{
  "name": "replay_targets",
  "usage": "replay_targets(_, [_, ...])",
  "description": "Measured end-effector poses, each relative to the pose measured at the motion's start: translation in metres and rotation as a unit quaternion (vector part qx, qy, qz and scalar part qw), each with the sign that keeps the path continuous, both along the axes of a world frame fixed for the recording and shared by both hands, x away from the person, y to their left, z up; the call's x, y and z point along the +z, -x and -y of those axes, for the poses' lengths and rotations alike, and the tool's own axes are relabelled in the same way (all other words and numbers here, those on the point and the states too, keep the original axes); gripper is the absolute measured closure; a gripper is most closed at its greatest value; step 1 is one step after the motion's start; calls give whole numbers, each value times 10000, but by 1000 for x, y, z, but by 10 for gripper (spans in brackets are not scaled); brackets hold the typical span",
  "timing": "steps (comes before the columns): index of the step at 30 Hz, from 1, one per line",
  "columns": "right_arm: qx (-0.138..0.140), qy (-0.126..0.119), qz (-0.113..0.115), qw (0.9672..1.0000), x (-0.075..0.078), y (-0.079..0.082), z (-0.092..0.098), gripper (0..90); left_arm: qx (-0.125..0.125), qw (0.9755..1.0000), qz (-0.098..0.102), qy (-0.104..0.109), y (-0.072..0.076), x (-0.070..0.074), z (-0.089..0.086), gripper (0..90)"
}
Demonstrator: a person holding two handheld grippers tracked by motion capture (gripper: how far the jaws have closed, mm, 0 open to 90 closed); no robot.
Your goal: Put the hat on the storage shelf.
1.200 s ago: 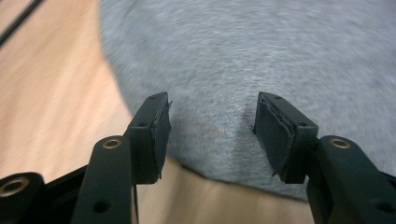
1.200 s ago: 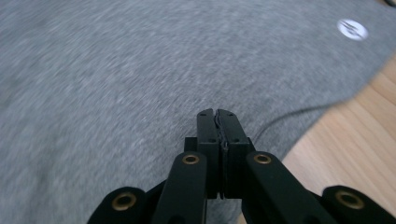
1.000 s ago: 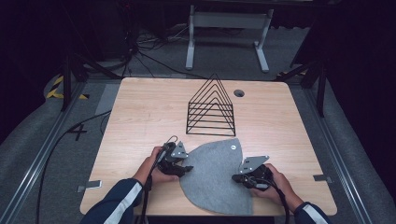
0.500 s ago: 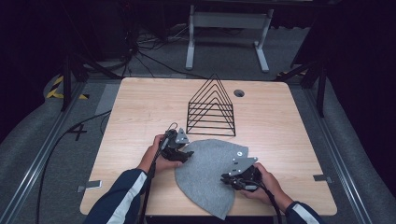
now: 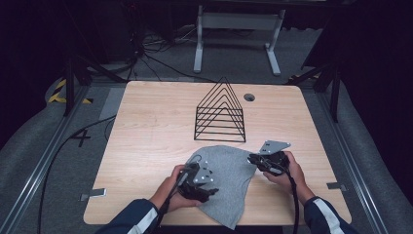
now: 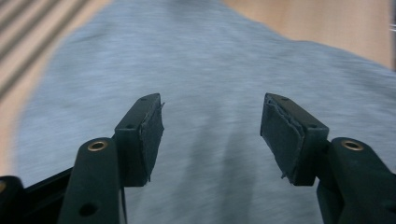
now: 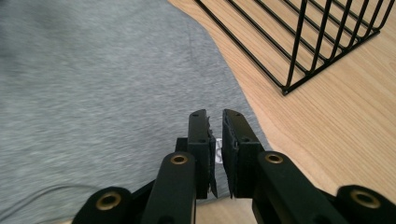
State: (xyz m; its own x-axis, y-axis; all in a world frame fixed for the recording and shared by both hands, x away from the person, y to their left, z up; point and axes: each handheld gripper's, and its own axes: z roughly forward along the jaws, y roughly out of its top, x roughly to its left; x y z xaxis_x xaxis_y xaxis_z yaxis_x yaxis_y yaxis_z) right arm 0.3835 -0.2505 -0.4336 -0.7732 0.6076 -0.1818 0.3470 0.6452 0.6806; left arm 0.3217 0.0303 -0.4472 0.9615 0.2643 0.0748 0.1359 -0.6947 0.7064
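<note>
A grey cloth (image 5: 233,168) lies rumpled on the near middle of the wooden table (image 5: 146,126). My left gripper (image 5: 207,186) rests over its left part. In the left gripper view the jaws (image 6: 212,133) stand wide open above the cloth (image 6: 210,51), with nothing between them. My right gripper (image 5: 254,159) is at the cloth's right edge. In the right gripper view its jaws (image 7: 218,140) are almost closed at the edge of the cloth (image 7: 93,70), and a small white scrap shows in the thin gap.
A black wire rack (image 5: 220,114) shaped like a triangle stands just beyond the cloth; its base bars (image 7: 317,42) are close to my right gripper. A round hole (image 5: 249,97) sits in the tabletop at the back. Bare wood lies to the left and right.
The right gripper has moved away from the person and to the right with the cloth's edge. The left gripper came nearer, onto the cloth. The cloth now looks narrower.
</note>
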Motion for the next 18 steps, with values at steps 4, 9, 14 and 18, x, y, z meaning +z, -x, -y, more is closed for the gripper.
replay_targets(4, [-20, -14, -72, 10000, -4, -13, -2, 840, -206, 9996, -94, -162, 12, -10, 12, 409])
replay_targets(9, [-39, 151, -298, 9994, -13, -27, -3, 856, -126, 9992, -284, -234, 12, -17, 7, 406])
replay_targets(14, [9, 165, -555, 9983, -15, -26, 2, 862, 157, 9989, -389, -231, 1, -18, -23, 397])
replay_targets(18, [111, 197, -752, 9969, -13, -14, 4, 862, 473, 9980, -368, -177, -9, -19, -48, 393])
